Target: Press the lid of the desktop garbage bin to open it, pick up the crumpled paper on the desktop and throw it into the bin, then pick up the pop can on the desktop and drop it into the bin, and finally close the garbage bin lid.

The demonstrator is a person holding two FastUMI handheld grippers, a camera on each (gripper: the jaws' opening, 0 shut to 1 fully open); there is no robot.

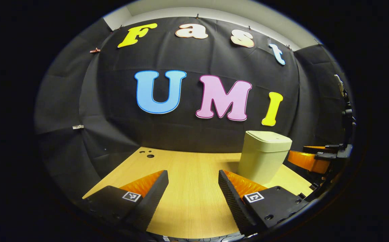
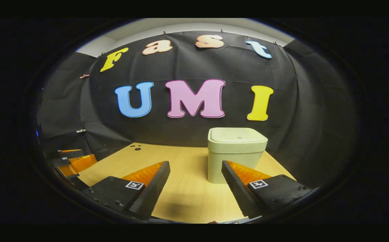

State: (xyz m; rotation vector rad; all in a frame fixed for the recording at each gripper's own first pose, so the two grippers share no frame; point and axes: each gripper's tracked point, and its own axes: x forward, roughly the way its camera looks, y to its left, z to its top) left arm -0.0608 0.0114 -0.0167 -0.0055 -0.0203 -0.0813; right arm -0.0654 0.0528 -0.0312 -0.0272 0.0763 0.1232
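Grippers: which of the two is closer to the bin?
The right gripper: the bin stands just beyond its open fingers, partly behind one. From the left gripper, the bin sits off to one side.

Place: a staged recording booth, not a lived-in room.
Walls: black cloth [image 2: 302,111] hung on three sides, pinned along its top edge with small clips [image 1: 95,50].
Above the cloth: a strip of plain pale wall [image 1: 214,11].
Table: a light wood-grain table [image 2: 187,188] set against the cloth, with a few small dark holes [image 1: 147,154] near its far corner.
Prop: one pale green lidded plastic desktop bin [image 2: 235,151] standing on it.
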